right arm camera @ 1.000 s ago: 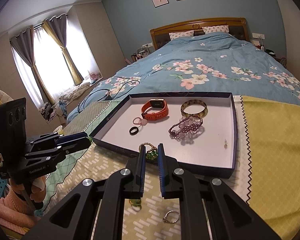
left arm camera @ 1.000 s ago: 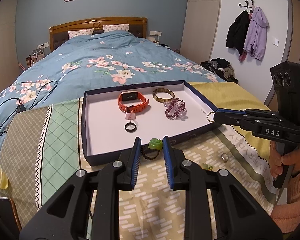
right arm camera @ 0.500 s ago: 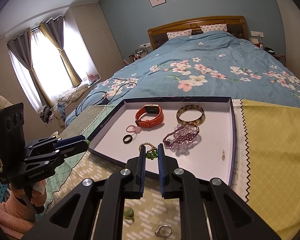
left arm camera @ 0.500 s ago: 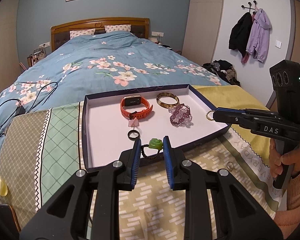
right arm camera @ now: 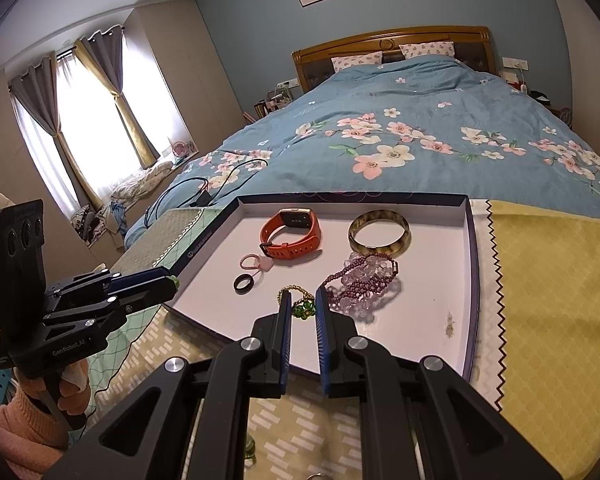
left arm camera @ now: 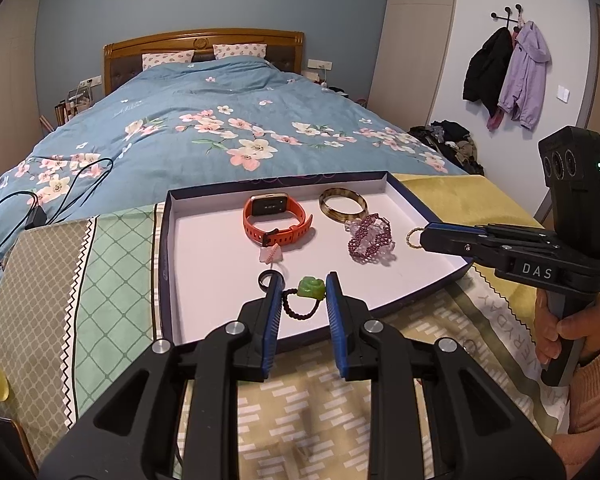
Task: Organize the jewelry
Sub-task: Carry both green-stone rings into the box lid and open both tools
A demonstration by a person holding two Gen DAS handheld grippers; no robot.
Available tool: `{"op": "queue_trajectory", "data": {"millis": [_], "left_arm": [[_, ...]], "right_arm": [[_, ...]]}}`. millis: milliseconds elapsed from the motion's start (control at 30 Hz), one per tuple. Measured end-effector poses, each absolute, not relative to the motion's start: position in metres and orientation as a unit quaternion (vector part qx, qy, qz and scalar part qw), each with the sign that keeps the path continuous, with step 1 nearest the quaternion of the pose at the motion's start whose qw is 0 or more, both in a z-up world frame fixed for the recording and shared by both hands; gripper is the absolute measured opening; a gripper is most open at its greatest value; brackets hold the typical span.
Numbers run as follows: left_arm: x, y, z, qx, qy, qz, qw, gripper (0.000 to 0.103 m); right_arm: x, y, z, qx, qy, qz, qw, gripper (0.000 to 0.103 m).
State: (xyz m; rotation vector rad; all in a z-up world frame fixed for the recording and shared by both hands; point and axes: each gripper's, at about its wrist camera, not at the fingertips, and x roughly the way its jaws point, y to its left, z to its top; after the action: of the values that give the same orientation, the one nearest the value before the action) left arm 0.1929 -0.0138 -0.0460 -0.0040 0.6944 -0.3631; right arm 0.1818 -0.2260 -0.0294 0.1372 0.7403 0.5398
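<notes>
Over the white tray (left arm camera: 204, 248), the left claw (left arm camera: 300, 290) grips a green-charm bracelet (left arm camera: 311, 287) and the right claw (right arm camera: 302, 306) pinches a gold beaded ring (right arm camera: 303, 307) (green bead). Lower each onto bare tray floor before releasing.

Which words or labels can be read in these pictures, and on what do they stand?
"DAS": on the right gripper.
"GenRobot.AI": on the left gripper.
"...ERYDAY": on the cloth, partly hidden.
Small print on the tray rim: too small to read.
Watch screen: blurred.
</notes>
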Motion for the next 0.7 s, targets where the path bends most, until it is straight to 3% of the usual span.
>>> {"op": "queue_trajectory", "data": {"millis": [700], "left_arm": [[0.216, -0.019, -0.058, -0.001, 0.357, -0.166, 0.919, 0.023]], "right_arm": [[0.200, -0.222, -0.037, 0.061, 0.373, 0.252, 0.891, 0.010]]}}
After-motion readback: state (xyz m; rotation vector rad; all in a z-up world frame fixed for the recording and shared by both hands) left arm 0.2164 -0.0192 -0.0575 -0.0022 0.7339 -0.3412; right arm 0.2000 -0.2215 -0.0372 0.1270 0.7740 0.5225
